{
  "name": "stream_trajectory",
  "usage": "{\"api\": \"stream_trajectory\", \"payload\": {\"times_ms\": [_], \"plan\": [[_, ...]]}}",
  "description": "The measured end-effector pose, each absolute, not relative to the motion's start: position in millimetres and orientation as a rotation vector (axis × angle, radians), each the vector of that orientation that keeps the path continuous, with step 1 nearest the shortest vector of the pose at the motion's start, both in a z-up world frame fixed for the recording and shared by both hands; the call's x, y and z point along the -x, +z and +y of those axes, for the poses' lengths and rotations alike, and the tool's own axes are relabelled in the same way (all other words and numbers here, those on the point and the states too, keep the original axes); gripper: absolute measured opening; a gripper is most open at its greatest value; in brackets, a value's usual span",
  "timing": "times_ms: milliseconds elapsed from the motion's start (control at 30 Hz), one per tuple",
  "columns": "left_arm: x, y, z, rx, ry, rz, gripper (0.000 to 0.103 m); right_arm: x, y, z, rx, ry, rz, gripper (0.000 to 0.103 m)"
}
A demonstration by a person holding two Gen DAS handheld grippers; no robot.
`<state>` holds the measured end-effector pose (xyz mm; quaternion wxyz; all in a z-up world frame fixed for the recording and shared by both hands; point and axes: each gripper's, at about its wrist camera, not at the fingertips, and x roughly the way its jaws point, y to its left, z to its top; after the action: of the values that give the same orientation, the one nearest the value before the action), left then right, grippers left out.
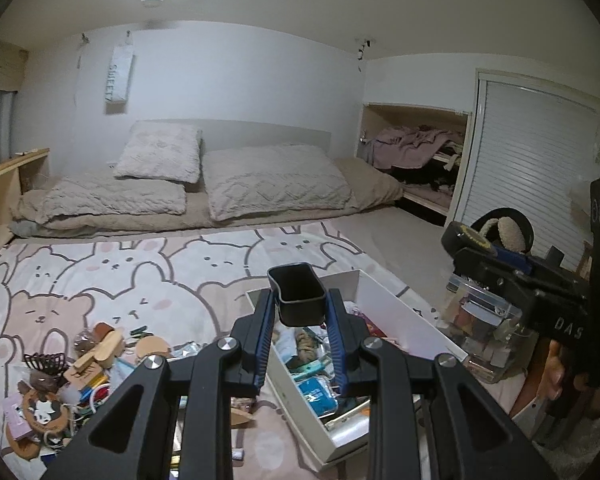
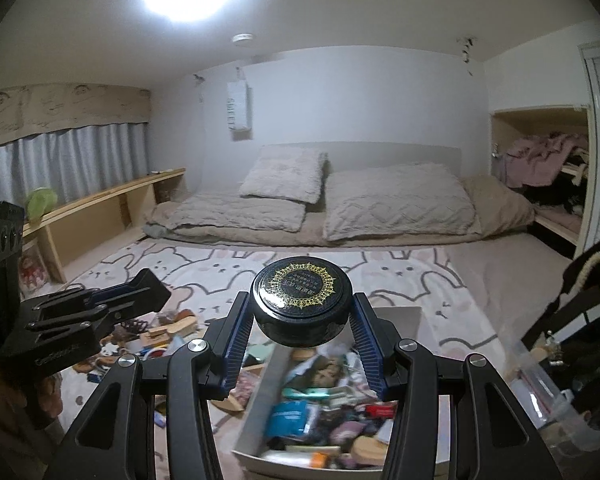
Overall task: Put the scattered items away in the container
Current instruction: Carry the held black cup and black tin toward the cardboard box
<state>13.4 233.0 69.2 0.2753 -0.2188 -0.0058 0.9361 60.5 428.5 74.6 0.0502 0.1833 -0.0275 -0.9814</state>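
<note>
Below, the white box [image 2: 416,320] blurs, its contents [image 2: 324,404] indistinct.

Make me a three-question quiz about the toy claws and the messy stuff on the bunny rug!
1. Where is the pile of scattered items?
A. on the bed
B. on the bunny rug, left of the white box
C. on the shelf

2. What colour is the cup in the left gripper?
A. black
B. red
C. yellow

3. The right gripper is:
A. empty
B. shut on a round black tin
C. holding a pillow

Answers: B, the pile lies beside the white box; A, it is plainly black; B, both pads press the tin.
</note>
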Motion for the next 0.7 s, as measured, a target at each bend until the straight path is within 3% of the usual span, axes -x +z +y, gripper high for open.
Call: {"api": "stream_trajectory", "payload": {"times_ms": [700], "plan": [[30.6,28.6,308.8,0.753,2.422,0.041,0.026,-8.3,7.5,498.7,-0.902,-2.925,-0.109,0.050]]}}
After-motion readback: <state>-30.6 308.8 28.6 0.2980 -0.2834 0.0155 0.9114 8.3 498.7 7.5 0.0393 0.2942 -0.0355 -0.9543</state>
